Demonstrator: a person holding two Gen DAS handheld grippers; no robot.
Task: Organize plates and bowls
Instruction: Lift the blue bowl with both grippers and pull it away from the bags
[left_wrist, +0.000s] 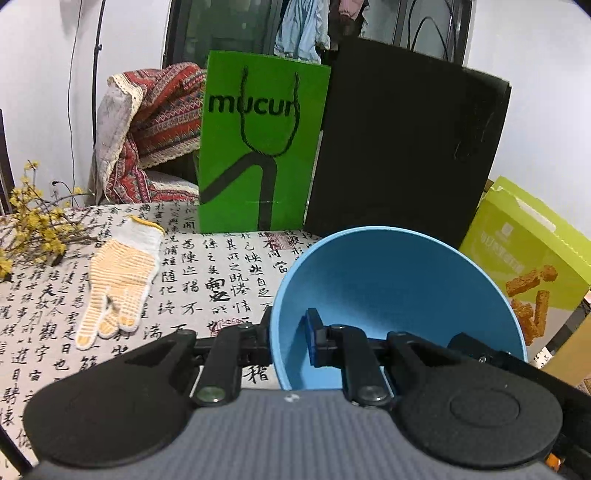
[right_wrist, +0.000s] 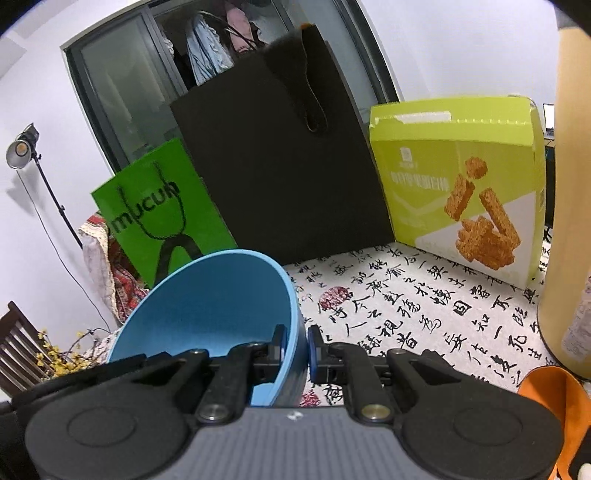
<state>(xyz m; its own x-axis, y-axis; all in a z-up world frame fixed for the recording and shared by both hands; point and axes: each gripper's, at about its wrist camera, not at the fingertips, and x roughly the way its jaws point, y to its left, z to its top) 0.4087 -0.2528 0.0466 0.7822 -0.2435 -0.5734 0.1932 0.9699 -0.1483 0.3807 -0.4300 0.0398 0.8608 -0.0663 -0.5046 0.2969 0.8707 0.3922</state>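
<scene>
Over the calligraphy tablecloth (left_wrist: 207, 266), past the work glove (left_wrist: 122, 280) lying at the left, the left gripper (left_wrist: 291, 339) pinches the near-left rim of the blue bowl (left_wrist: 388, 295), its jaws narrow on the wall. At the opposite rim the right gripper (right_wrist: 297, 345) clamps the same bowl (tilted, mouth toward the cameras). I'd keep both hands level and matched so the bowl doesn't twist free on its way to the stack.

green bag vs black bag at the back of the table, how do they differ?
The green bag is bright, printed with "mucun" and a black graphic; the black bag is plain. The black bag is taller and wider, and stands right of the green bag. Both stand upright on the tablecloth.
</scene>
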